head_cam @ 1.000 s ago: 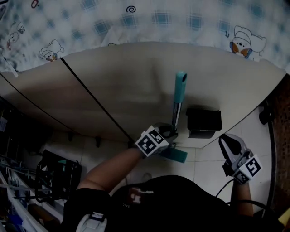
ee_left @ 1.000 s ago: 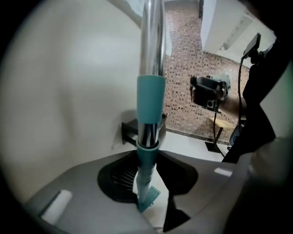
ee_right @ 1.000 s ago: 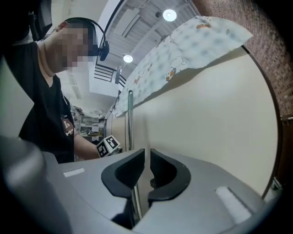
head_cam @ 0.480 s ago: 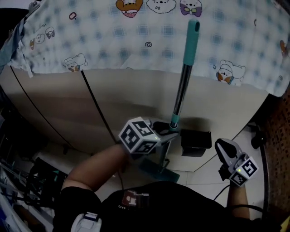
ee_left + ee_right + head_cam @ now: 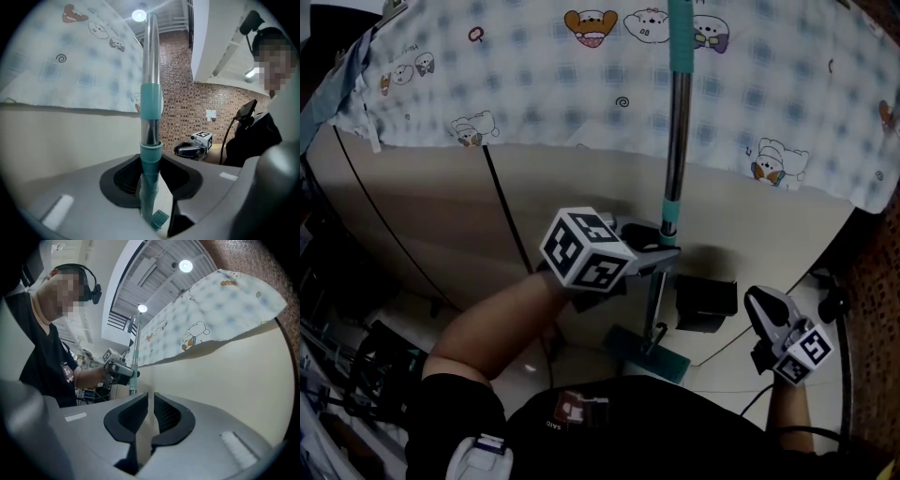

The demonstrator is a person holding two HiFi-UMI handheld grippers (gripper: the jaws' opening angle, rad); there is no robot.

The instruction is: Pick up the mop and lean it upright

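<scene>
The mop has a steel shaft (image 5: 677, 141) with teal collars and a flat teal head (image 5: 645, 353) that hangs low over the tiled floor. It stands nearly upright in front of the beige wall, and its top runs out of the head view. My left gripper (image 5: 661, 251) is shut on the shaft at the lower teal collar. In the left gripper view the mop shaft (image 5: 151, 108) rises straight up between the left gripper's (image 5: 151, 173) jaws. My right gripper (image 5: 766, 309) hangs at the lower right, apart from the mop. The right gripper (image 5: 151, 411) is shut with nothing between its pads.
A blue checked cloth with cartoon prints (image 5: 534, 84) hangs over the beige wall (image 5: 581, 197). A black box (image 5: 705, 302) sits on the floor just right of the mop. A dark wire rack (image 5: 375, 366) stands at the lower left. A brick wall (image 5: 206, 89) lies to the right.
My left gripper has lifted with the mop, and the shaft has swung from a forward lean to nearly upright, its teal grip end rising out of view. The right gripper has risen slightly.
</scene>
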